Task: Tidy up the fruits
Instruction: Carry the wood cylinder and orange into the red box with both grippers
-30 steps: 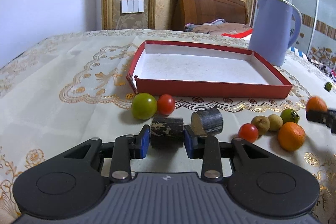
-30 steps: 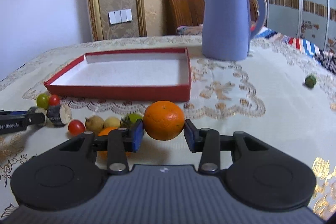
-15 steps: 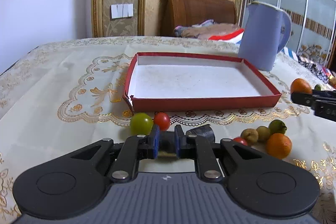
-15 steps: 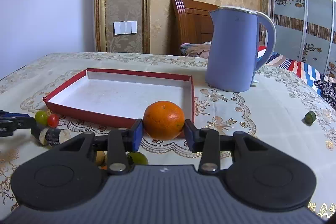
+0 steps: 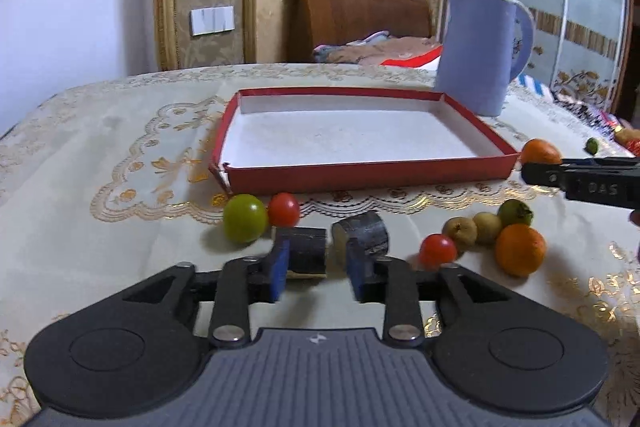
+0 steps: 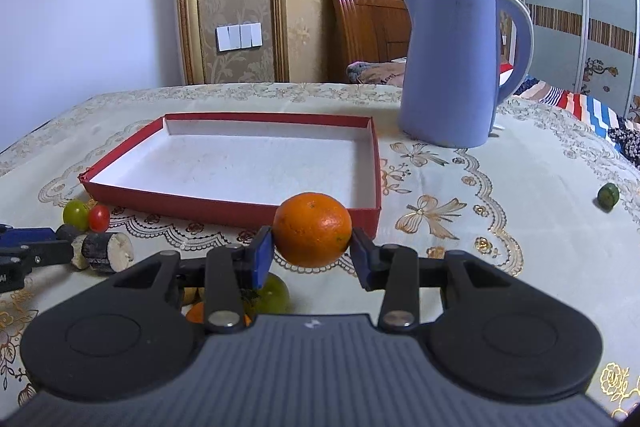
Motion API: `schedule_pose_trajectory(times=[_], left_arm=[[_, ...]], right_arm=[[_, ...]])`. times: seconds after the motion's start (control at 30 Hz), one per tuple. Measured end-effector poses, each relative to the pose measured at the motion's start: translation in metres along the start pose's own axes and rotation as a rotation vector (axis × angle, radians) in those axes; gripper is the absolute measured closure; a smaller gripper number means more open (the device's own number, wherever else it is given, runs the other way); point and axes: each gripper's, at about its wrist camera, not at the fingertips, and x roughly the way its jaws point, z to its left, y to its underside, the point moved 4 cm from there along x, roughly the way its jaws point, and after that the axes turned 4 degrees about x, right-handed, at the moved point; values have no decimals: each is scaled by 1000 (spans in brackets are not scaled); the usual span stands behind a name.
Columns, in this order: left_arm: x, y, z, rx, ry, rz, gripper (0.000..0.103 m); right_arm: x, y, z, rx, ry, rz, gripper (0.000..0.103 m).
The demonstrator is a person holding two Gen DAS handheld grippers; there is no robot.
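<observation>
My right gripper (image 6: 312,259) is shut on an orange (image 6: 312,229), held above the table just in front of the red tray (image 6: 236,213). My left gripper (image 5: 316,273) is open around a dark sugarcane piece (image 5: 305,253) that touches its left pad; a gap shows on the right. A second dark piece (image 5: 362,237) lies beside it. A green tomato (image 5: 245,218), two cherry tomatoes (image 5: 283,209), small brownish fruits (image 5: 460,230) and another orange (image 5: 520,249) lie in front of the empty tray (image 5: 360,173).
A tall blue kettle (image 6: 452,63) stands right of the tray's far corner. A small green fruit (image 6: 608,194) lies alone at far right. The right gripper shows in the left wrist view (image 5: 580,181). The embroidered tablecloth (image 5: 100,155) covers the table.
My left gripper was shut tight on the dark piece half a second ago and has now opened. My right gripper has kept the orange and shifted slightly toward the tray.
</observation>
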Motion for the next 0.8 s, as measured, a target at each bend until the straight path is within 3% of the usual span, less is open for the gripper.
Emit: schedule_pose_trajectory(times=[0.03, 0.07, 0.17, 0.33, 0.37, 0.5, 0.53, 0.8], left_arm=[[1, 1, 0, 0, 2, 4, 40], [2, 1, 0, -2, -1, 3, 31], [4, 2, 1, 6, -50, -32, 28], [13, 4, 2, 12, -51, -2, 28], [14, 5, 2, 12, -53, 1, 29], [18, 7, 7, -6, -45, 25, 65], [20, 8, 8, -4, -50, 34, 69], [21, 9, 5, 27, -75, 37, 71]], right_arm=[[1, 1, 0, 2, -1, 2, 64], [1, 1, -1, 2, -2, 3, 64], [4, 3, 0, 1, -4, 9, 64], [8, 7, -2, 16, -12, 24, 64], [8, 8, -2, 20, -13, 26, 64], [9, 9, -2, 27, -16, 27, 64], [9, 9, -2, 28, -16, 26, 64], [9, 9, -4, 35, -15, 21, 64]])
